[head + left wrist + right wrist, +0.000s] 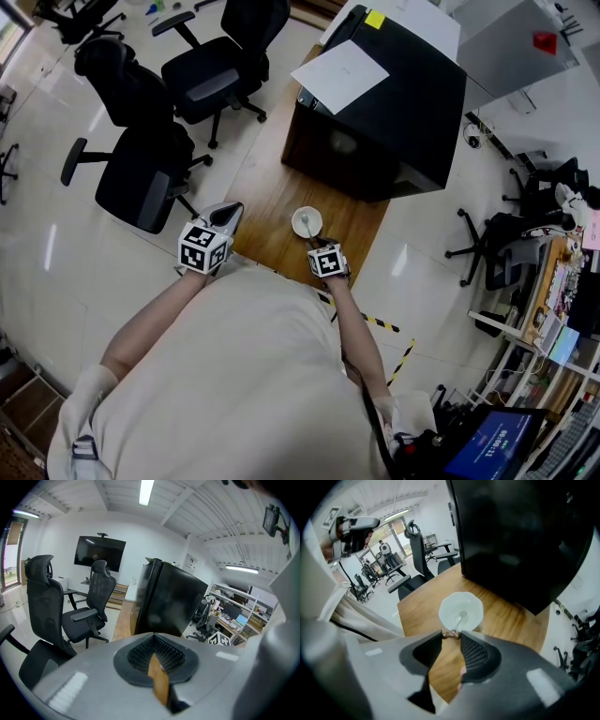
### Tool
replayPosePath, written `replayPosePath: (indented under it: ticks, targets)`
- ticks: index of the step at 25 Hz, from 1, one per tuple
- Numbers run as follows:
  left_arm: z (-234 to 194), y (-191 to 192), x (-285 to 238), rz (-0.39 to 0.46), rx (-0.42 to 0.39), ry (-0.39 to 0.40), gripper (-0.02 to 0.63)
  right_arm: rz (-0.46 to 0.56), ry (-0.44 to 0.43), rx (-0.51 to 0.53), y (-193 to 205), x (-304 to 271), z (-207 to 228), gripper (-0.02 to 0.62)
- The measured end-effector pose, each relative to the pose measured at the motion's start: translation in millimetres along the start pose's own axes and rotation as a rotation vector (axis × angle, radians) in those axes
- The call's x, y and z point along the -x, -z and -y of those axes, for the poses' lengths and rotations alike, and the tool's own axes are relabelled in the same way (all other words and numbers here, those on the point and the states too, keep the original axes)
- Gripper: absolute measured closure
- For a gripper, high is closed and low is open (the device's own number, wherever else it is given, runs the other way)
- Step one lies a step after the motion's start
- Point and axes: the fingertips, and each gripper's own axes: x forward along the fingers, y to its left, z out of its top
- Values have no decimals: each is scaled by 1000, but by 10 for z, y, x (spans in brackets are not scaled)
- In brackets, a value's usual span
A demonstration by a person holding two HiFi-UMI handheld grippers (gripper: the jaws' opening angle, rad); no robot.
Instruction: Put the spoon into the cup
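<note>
A white cup (307, 223) stands on the wooden table (267, 202), near its front edge. In the right gripper view the cup (461, 612) lies just beyond the jaw tips, and a thin spoon (460, 619) leans in it with its bowl down inside. My right gripper (451, 636) is steeply tilted down over the cup's near rim, its tips shut on the spoon's beaded copper handle end. That same right gripper (317, 244) is right behind the cup in the head view. My left gripper (229, 215) hovers at the table's left edge, shut and holding nothing (157, 662).
A large black cabinet (398, 108) with a white sheet (339, 75) on top stands on the far end of the table. Black office chairs (141, 173) are on the floor to the left. Yellow-black tape (380, 324) marks the floor at the right.
</note>
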Motion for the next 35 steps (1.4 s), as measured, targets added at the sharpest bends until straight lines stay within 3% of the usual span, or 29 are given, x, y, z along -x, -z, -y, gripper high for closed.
replayPosePath:
  ticks: [26, 31, 35]
  targets:
    - [-110, 12, 2, -1, 9, 38, 603, 11, 15, 5, 42, -107, -16, 465]
    - [-95, -38, -7, -4, -2, 71, 603, 55, 85, 2, 24, 5, -39, 433]
    - [-120, -70, -11, -13, -32, 100, 603, 175, 199, -4, -165, 253, -24, 423]
